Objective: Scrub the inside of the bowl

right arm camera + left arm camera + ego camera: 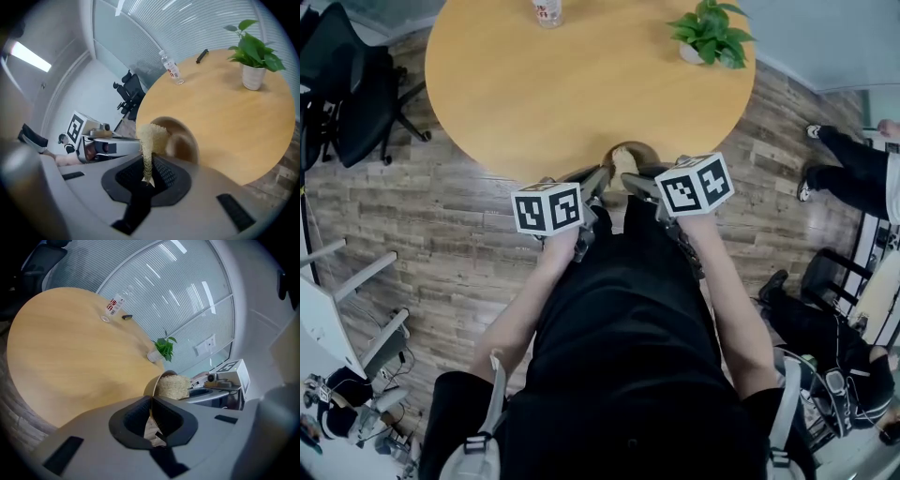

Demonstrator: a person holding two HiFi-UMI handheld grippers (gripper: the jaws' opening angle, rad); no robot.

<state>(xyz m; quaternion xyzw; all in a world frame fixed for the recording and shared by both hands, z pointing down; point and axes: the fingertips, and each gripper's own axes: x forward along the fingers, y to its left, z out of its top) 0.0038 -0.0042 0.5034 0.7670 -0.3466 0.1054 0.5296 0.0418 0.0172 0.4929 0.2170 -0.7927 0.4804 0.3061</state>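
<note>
While the left tongs (151,406) clamp shut on the rim of the brown bowl (151,385) at the near edge of the round surface (70,352), the right tongs (147,166) pinch a pale scrubber (152,138), its fluffy end inside the bowl.

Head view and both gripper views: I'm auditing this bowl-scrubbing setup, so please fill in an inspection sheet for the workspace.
Surface: round wooden table.
Job's things: brown bowl at the table's near edge; loofah scrubber in its mouth.
Clutter: plastic bottle, potted plant and small dark item, all at the far side.
Grippers: left gripper shut on the bowl's rim; right gripper shut on the loofah scrubber.
Cables: nothing seen on the table.
Surroundings: wood-plank floor, black office chair, people at the right.
</note>
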